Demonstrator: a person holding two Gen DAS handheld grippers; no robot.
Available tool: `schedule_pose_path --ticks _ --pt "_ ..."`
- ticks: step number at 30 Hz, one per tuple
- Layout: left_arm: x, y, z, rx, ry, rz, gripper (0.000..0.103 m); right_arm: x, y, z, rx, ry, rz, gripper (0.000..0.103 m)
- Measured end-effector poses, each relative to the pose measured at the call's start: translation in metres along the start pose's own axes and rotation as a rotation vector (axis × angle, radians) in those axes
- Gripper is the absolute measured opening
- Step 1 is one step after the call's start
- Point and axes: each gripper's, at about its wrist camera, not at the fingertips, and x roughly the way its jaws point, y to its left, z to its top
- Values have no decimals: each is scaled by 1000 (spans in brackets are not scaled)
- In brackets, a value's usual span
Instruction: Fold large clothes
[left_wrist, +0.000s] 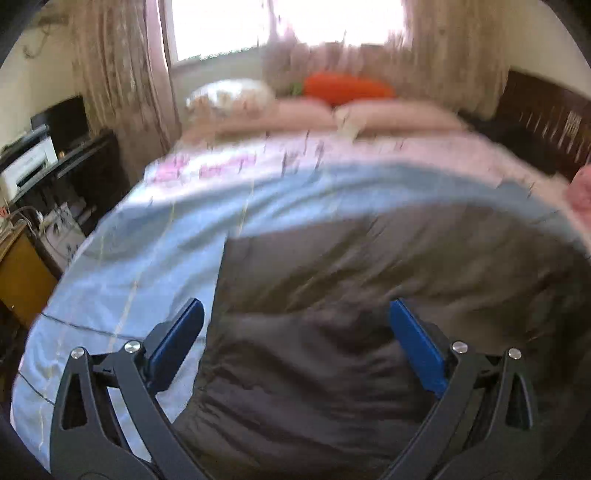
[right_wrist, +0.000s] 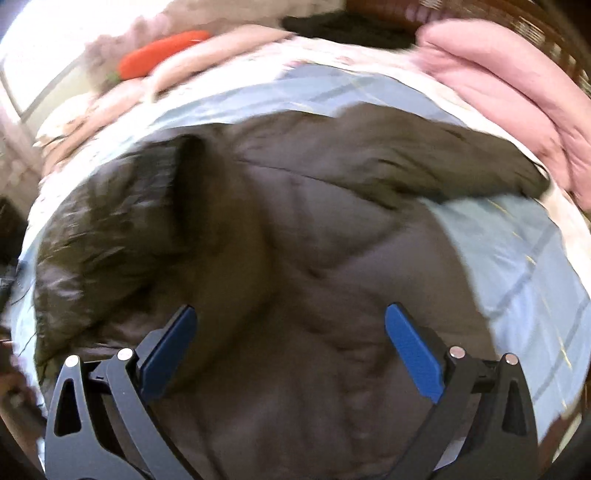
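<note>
A large dark brown padded jacket (left_wrist: 369, 295) lies spread on the light blue bed sheet (left_wrist: 147, 243). In the right wrist view the jacket (right_wrist: 295, 258) fills the middle, with one sleeve (right_wrist: 443, 162) stretched to the right and its fur-trimmed hood (right_wrist: 110, 221) at the left. My left gripper (left_wrist: 295, 310) is open and empty above the jacket's left edge. My right gripper (right_wrist: 291, 314) is open and empty above the jacket's body. Both views are blurred by motion.
Pink pillows (left_wrist: 369, 114) and an orange carrot-shaped cushion (left_wrist: 347, 86) lie at the head of the bed under the window. A folded pink blanket (right_wrist: 517, 92) lies at the bed's right. A dark desk with a printer (left_wrist: 33, 158) stands left of the bed.
</note>
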Motion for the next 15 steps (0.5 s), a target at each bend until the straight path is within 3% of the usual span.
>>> schedule_pose_path --ticks 3,6,10,12,15 --pt "35 -1 -29 50 56 6 101 6 39 3 -25 -28 82 102" --pt "49 15 -42 -65 62 -52 101 6 78 13 -34 -99 179 102" --pt "54 18 -48 -103 72 -91 101 22 142 26 -154 -151 290 102" --pt "59 17 -52 -116 72 -107 101 35 173 22 -261 -161 287 102" --pt "61 14 -53 -137 59 -128 101 62 202 20 -357 -154 178 102"
